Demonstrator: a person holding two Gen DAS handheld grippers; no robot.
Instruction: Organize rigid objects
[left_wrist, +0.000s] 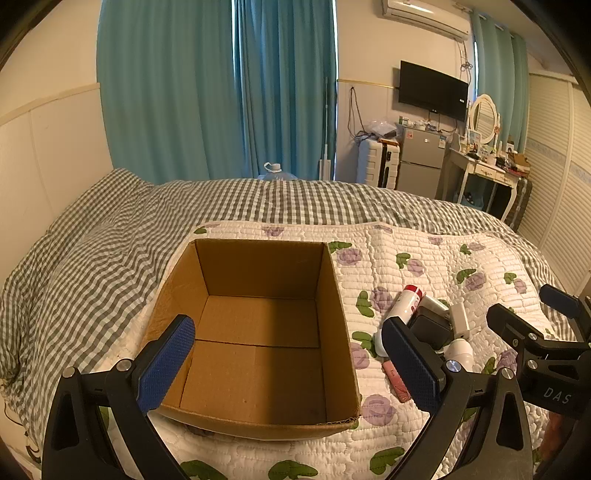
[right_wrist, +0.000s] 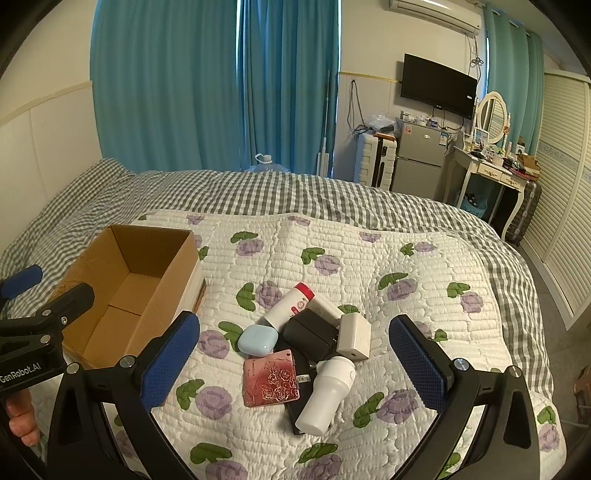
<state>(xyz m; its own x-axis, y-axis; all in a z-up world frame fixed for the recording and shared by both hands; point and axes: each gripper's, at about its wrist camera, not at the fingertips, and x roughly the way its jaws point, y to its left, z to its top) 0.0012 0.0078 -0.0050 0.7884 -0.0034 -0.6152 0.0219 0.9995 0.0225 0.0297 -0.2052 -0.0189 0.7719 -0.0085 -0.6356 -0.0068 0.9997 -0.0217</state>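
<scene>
An open, empty cardboard box (left_wrist: 258, 373) sits on the floral quilt; it also shows at the left of the right wrist view (right_wrist: 122, 295). My left gripper (left_wrist: 291, 362) is open, straddling the box's near edge. A pile of small objects lies right of the box: a white bottle with a red cap (right_wrist: 290, 304), a light blue case (right_wrist: 257, 340), a black block (right_wrist: 312, 334), a white charger (right_wrist: 354, 336), a pink rose-patterned case (right_wrist: 270, 378) and a white bottle (right_wrist: 327, 395). My right gripper (right_wrist: 295, 362) is open just above the pile, empty.
The quilt (right_wrist: 369, 266) lies on a grey checked bedspread (right_wrist: 258, 192). Behind the bed are teal curtains (right_wrist: 166, 85), a water jug (right_wrist: 267, 164), a suitcase (right_wrist: 375, 158), a small fridge (right_wrist: 417, 162) and a dressing table (right_wrist: 487, 170). The other gripper shows at each view's edge.
</scene>
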